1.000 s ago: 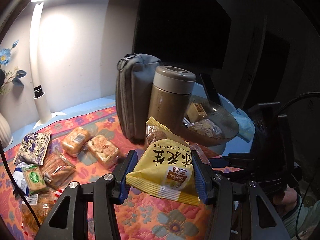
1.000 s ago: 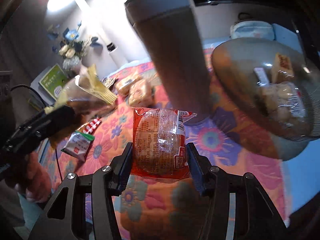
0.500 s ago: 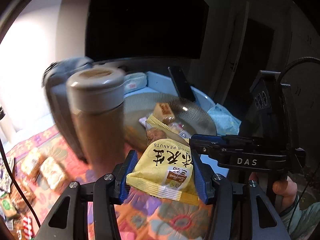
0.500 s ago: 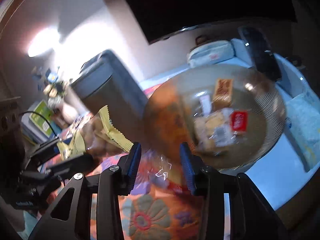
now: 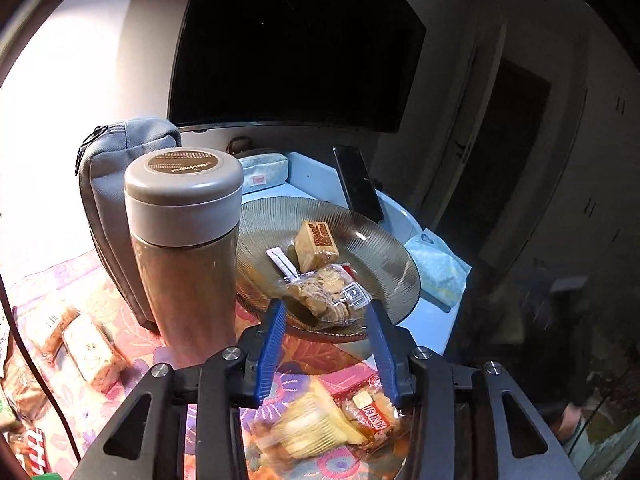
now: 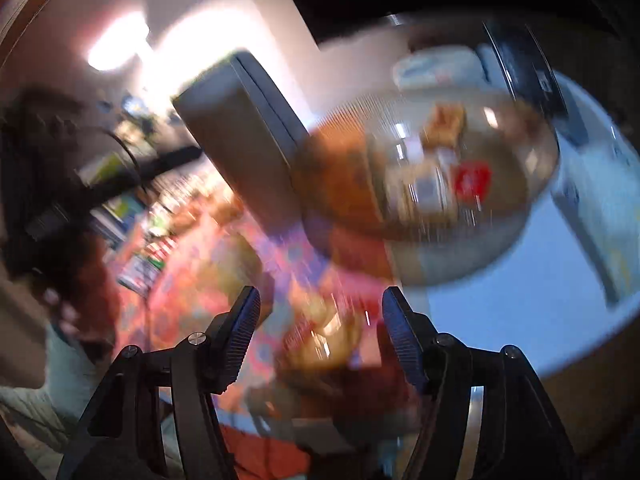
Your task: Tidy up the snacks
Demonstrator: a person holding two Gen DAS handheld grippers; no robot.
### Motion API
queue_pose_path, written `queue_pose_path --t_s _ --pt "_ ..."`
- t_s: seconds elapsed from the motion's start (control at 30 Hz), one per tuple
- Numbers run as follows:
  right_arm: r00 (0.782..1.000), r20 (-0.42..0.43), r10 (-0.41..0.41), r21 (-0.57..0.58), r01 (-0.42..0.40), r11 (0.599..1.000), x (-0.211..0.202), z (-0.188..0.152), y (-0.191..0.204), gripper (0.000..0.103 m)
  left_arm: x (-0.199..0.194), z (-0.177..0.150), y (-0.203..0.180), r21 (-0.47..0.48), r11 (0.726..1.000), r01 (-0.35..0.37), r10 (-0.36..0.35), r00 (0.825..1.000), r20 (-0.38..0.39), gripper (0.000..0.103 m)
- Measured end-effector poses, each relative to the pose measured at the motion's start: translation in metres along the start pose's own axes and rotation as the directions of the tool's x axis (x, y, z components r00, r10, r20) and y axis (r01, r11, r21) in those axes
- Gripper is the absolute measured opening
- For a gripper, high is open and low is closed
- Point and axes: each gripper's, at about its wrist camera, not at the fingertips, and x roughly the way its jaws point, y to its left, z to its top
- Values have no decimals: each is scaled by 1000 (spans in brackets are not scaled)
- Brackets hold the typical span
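My left gripper (image 5: pixel 325 312) is open and empty, just in front of the ribbed glass plate (image 5: pixel 392 248). The plate holds a brown boxed snack (image 5: pixel 316 243) and a clear pack of biscuits (image 5: pixel 328 294). The yellow peanut bag (image 5: pixel 308 426) and a red cake pack (image 5: pixel 370 410) lie blurred on the floral cloth below my left fingers. My right gripper (image 6: pixel 320 320) is open and empty above the same blurred packs (image 6: pixel 328 340), near the plate (image 6: pixel 472 240). The right wrist view is heavily blurred.
A tan thermos (image 5: pixel 184 248) stands left of the plate, a grey pouch (image 5: pixel 116 200) behind it. Several wrapped cakes (image 5: pixel 90 350) lie on the cloth at left. A black phone (image 5: pixel 358 188) and blue tissue pack (image 5: pixel 438 272) lie beyond the plate.
Both grippers have opened. The yellow peanut bag has dropped from my left gripper and the red cake pack from my right; both now lie on the cloth in front of the plate.
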Motion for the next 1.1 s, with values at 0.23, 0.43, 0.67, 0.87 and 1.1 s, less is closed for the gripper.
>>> queue_pose_path --t_s 0.23,0.43,0.67,0.87,1.1 --pt "988 -37 -149 -74 146 987 32 -16 26 65 -2 -31 8 -12 1000 -1 0 996 -92 54" --pt "971 -42 -237 -105 232 967 44 -20 31 65 26 -72 10 135 987 -82 110 972 -209 82" --pt "968 -16 -249 -116 246 962 38 -24 28 52 62 -83 23 115 993 10 24 958 -287 74" --pt "988 -11 -157 -56 156 986 29 -17 19 51 49 -82 19 106 994 -2 29 967 -253 45" --pt "994 18 -110 -60 111 992 9 -13 29 50 25 -80 13 59 998 -3 15 979 -203 42"
